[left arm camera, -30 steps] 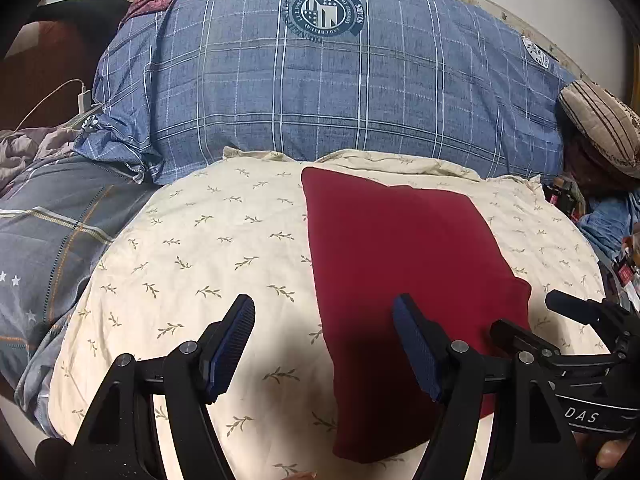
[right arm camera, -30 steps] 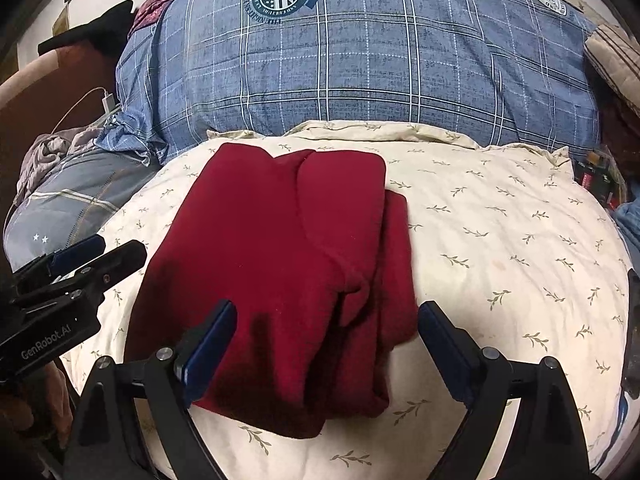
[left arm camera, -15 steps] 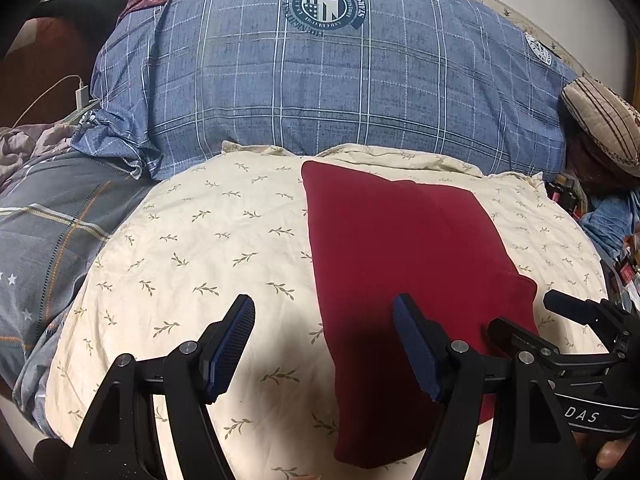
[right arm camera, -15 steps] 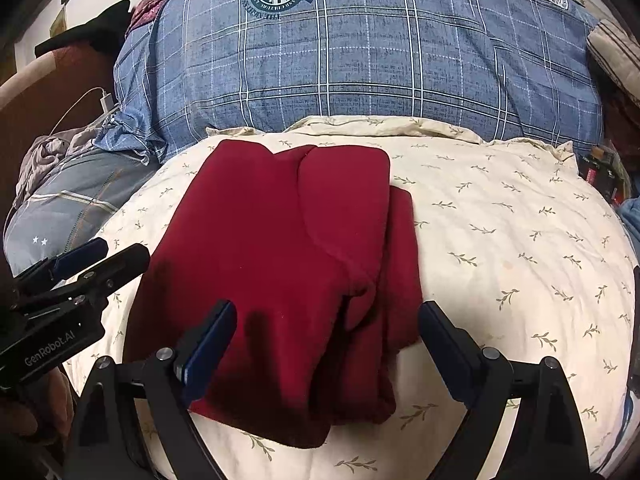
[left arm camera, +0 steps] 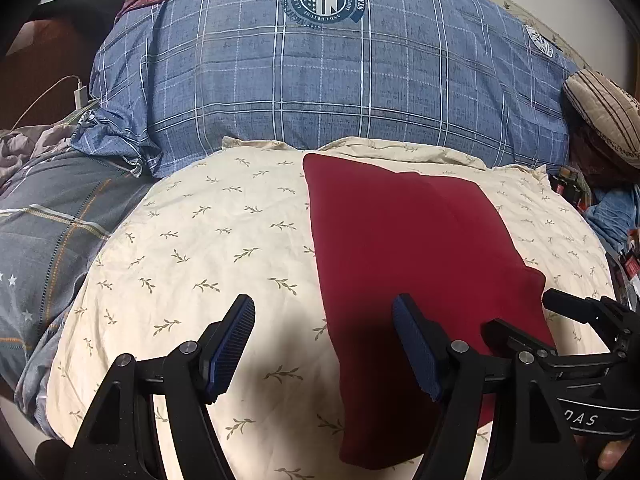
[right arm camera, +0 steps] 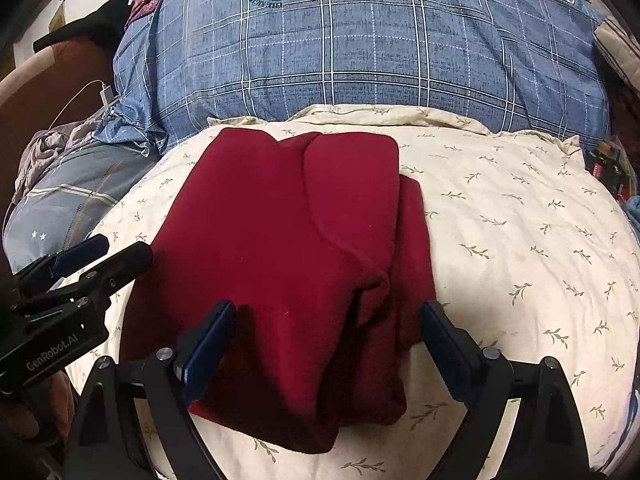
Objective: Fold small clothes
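Observation:
A dark red garment (left arm camera: pixel 404 256) lies folded into a long rectangle on a cream leaf-print cushion (left arm camera: pixel 208 248); it also shows in the right wrist view (right arm camera: pixel 288 264), with a folded flap on top and an uneven near edge. My left gripper (left arm camera: pixel 324 344) is open and empty, hovering over the garment's left near edge. My right gripper (right arm camera: pixel 326 340) is open and empty, hovering over the garment's near end. Each gripper shows at the side of the other's view: the right one (left arm camera: pixel 592 328), the left one (right arm camera: pixel 72 280).
A big blue plaid pillow (left arm camera: pixel 328 80) stands behind the cushion. A grey plaid quilt (left arm camera: pixel 44 240) lies left. A striped brown cushion (left arm camera: pixel 608 108) and small clutter (left arm camera: pixel 572 188) sit at right. A white charger and cable (left arm camera: pixel 78 94) lie at far left.
Both grippers stay open and have drifted slightly; the views shift a little. The garment lies as before.

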